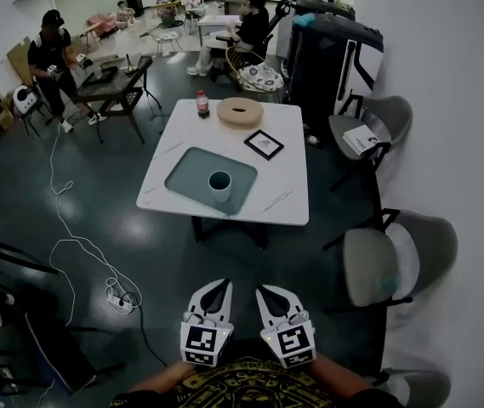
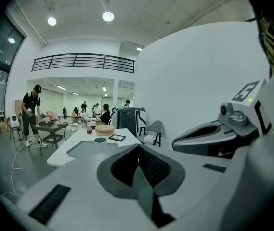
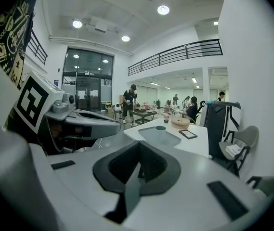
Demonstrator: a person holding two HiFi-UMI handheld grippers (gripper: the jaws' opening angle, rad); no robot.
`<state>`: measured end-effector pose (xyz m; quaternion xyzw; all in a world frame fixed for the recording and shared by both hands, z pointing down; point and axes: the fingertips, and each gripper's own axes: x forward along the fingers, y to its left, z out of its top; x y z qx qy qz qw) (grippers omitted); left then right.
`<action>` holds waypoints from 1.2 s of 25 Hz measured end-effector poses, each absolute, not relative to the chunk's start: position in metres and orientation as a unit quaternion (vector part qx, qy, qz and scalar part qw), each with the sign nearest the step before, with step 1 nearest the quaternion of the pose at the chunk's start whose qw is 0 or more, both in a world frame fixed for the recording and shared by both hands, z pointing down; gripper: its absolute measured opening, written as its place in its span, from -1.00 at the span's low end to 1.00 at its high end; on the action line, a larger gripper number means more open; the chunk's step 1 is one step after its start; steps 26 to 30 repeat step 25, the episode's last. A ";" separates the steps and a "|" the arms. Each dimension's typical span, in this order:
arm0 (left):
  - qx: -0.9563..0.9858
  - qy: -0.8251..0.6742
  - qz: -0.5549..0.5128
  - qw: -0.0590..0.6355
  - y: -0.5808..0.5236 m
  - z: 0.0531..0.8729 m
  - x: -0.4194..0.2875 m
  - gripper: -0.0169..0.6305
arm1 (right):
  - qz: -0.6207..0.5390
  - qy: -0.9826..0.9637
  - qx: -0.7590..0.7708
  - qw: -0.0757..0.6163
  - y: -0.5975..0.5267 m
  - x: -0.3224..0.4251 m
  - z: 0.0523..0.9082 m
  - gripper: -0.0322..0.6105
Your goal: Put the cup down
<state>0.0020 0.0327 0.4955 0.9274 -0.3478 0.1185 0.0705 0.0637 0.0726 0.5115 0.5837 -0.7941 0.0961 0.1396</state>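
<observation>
The cup [image 1: 219, 182] stood upright on the tray [image 1: 186, 170] at the middle of the frame, so the putting-down looked finished. Your left gripper [image 1: 222, 284] and right gripper [image 1: 265, 290] hung at the bottom edge, both clenched on nothing, well apart from the table [image 1: 286, 195].

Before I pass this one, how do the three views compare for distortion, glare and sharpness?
Head view: mild bending at the edges, soft light patches on the dark floor, cup and table crisp. Left gripper view: strong fisheye in a black ring, ceiling lights blown out. Right gripper view: same fisheye and bright lights, cup tiny.
</observation>
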 end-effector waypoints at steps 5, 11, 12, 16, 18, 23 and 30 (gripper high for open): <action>0.926 -0.350 0.118 0.074 0.036 0.497 0.011 -0.91 | 0.094 -0.795 0.582 0.142 0.075 0.072 0.511 -0.88; 0.924 -0.355 0.118 0.078 0.036 0.499 0.016 -0.91 | 0.104 -0.794 0.580 0.147 0.076 0.079 0.512 -0.88; 0.924 -0.356 0.118 0.079 0.036 0.500 0.016 -0.91 | 0.103 -0.795 0.580 0.147 0.076 0.079 0.512 -0.88; 0.922 -0.359 0.118 0.081 0.035 0.501 0.013 -0.91 | 0.102 -0.794 0.581 0.148 0.075 0.078 0.513 -0.88; 0.923 -0.359 0.117 0.082 0.035 0.502 0.012 -0.91 | 0.102 -0.793 0.582 0.149 0.075 0.078 0.514 -0.88; 0.923 -0.358 0.115 0.081 0.035 0.502 0.009 -0.91 | 0.100 -0.791 0.585 0.149 0.075 0.077 0.515 -0.89; 0.924 -0.357 0.114 0.081 0.034 0.501 0.008 -0.91 | 0.099 -0.790 0.587 0.148 0.075 0.076 0.514 -0.89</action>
